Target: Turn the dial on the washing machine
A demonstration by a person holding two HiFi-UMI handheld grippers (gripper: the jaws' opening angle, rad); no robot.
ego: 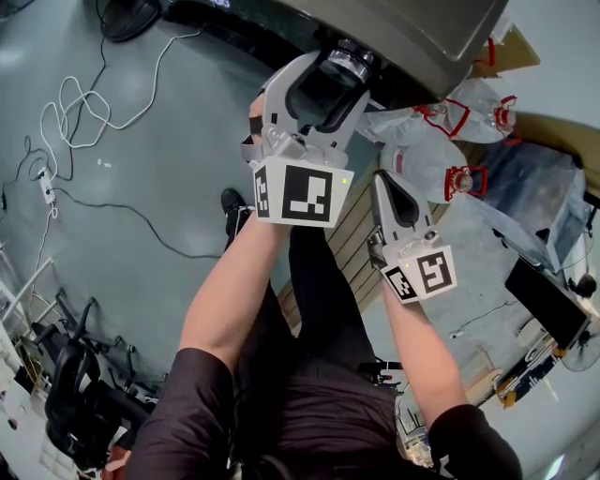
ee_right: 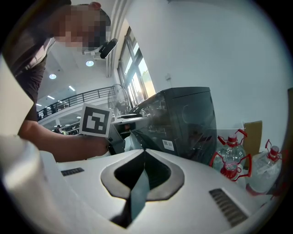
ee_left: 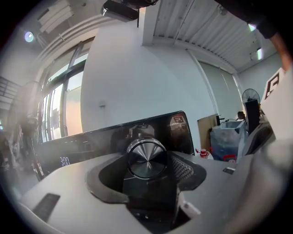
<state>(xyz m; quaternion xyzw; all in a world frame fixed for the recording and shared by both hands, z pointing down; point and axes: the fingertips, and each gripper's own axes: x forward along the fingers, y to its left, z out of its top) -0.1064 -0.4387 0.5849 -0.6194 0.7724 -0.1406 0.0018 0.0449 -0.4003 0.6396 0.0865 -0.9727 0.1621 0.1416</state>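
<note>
The washing machine's round metal dial [ego: 349,64] [ee_left: 146,157] sticks out from its glossy black control panel [ee_left: 91,141]. My left gripper [ego: 339,75] reaches up to the dark machine [ego: 422,28], and its two grey jaws stand wide apart, one on each side of the dial, closed round it. My right gripper [ego: 384,183] [ee_right: 144,151] hangs lower and to the right, away from the machine, with its jaws pressed together on nothing. In the right gripper view the machine [ee_right: 187,123] rises ahead, with the left hand's marker cube beside it.
Several clear water bottles with red handles [ego: 469,112] [ee_right: 229,160] lie right of the machine, next to cardboard [ego: 511,52]. White and black cables [ego: 84,112] trail over the grey floor at left. A black chair [ego: 75,394] is at the lower left.
</note>
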